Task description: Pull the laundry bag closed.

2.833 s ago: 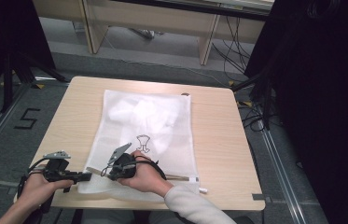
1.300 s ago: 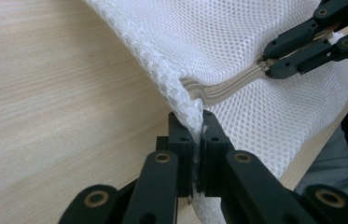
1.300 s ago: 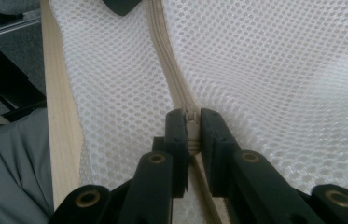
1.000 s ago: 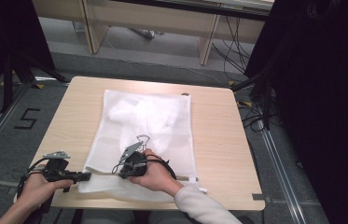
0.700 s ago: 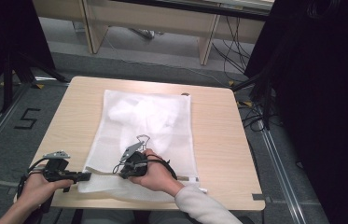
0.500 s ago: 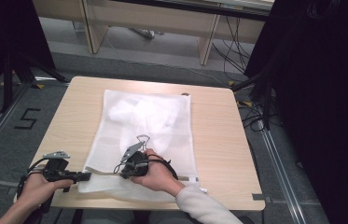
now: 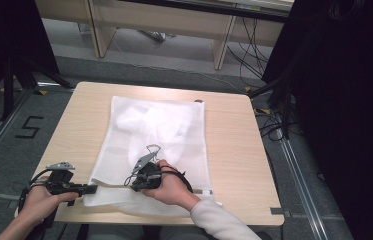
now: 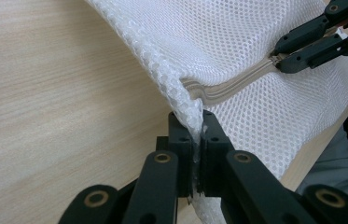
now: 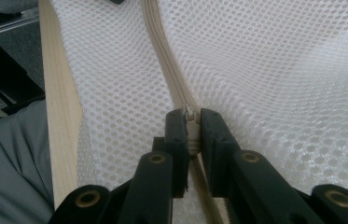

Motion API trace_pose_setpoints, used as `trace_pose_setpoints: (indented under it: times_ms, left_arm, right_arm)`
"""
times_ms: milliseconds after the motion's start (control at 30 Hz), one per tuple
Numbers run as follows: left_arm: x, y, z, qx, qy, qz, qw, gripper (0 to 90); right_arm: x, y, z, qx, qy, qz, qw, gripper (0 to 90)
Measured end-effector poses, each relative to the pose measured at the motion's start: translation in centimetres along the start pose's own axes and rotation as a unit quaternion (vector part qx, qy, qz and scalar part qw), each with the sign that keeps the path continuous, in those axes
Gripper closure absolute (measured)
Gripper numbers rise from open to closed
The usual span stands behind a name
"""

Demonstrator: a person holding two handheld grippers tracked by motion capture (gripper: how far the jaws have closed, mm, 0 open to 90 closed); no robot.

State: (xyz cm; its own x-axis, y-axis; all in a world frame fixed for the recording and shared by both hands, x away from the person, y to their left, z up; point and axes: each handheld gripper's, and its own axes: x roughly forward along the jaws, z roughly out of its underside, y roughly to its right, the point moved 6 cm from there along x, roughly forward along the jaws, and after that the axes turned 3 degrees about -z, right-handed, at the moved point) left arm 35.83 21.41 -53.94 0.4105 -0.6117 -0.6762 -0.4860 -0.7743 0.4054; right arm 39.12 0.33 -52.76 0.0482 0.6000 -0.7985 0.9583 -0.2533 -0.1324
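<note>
The left gripper [image 8: 198, 140] is clamping the mesh bag's [image 7: 159, 135] near corner, prob. to keep it taut, while the right gripper [image 9: 191, 122] is pinching the zip pull [image 9: 189, 113] just ahead of its tips, ready to slide the zip [image 9: 162, 44] along the bag on the table [image 7: 234, 150].

Inventory, by count:
- Mesh bag [image 7: 156, 145], white: one, lying flat from the table's far edge to its near edge.
- Zipper [image 9: 162, 51], beige: one, along the bag's near end.
- Grippers: two, left gripper [image 7: 91, 188] and right gripper [image 7: 133, 184].
- Table [image 7: 234, 150], wooden: one.
- Contents inside the bag: possibly one pale bundle; count unclear.
</note>
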Motion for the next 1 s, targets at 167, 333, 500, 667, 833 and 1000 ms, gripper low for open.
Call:
trace_pose_setpoints:
  times_ms: [167,333,500,667,833,1000]
  left_arm:
    - [0.01,0.0,-0.02,0.0,0.002,0.0,1.0,85.4]
    - [-0.03,-0.05,-0.01,0.002,0.001,0.0,1.0,85.5]
    - [-0.04,-0.1,0.0,0.003,0.0,-0.003,1.0,85.4]
    - [0.01,-0.07,-0.03,0.004,0.002,-0.005,1.0,85.4]
    - [0.02,-0.09,-0.02,0.003,0.002,-0.007,1.0,85.4]
    - [0.03,-0.13,0.0,0.005,0.002,-0.009,0.9999,85.4]
  right_arm:
    - [-0.16,0.0,0.09,0.0,0.001,-0.002,1.0,82.7]
    - [-0.26,0.07,0.07,-0.003,0.004,0.003,1.0,82.7]
    - [-0.52,0.24,0.36,0.002,0.0,0.003,1.0,82.7]
    - [-0.71,0.31,0.54,0.003,0.005,0.005,1.0,82.7]
    - [-0.91,0.4,0.65,0.004,0.002,0.007,1.0,82.7]
    - [-0.93,0.5,0.74,0.004,0.003,0.008,1.0,82.7]
